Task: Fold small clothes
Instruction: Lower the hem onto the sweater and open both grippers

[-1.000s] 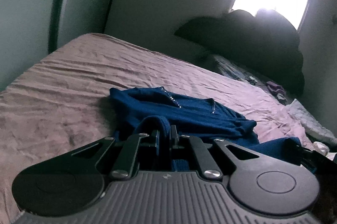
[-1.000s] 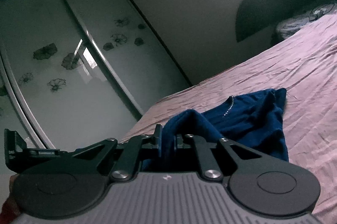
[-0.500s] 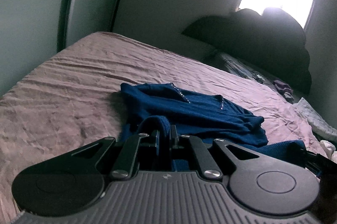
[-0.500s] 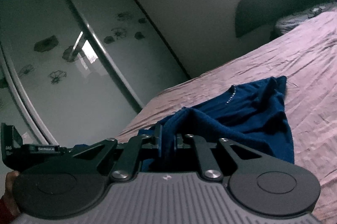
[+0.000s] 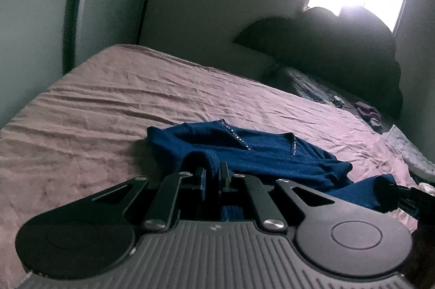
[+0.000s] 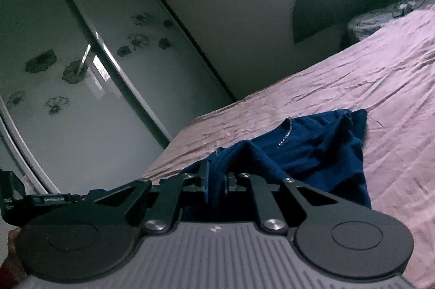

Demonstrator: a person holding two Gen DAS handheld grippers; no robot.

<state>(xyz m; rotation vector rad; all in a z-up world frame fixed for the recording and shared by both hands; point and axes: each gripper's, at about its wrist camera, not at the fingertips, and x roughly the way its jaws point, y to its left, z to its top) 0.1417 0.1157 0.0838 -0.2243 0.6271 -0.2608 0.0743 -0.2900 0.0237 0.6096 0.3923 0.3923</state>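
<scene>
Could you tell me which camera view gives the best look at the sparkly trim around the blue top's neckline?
The left wrist view: the blue top lies spread across the bed sheet there, with both strips of sparkly trim visible along the neckline. The right wrist view shows only one short strip, with bunched fabric covering the rest.

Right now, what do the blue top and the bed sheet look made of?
Blue top: probably a soft knit, matte, slightly fuzzy, with a sparkly trim at the neckline. Bed sheet: thin woven cloth, pinkish with a faint sheen, finely creased all over.
</scene>
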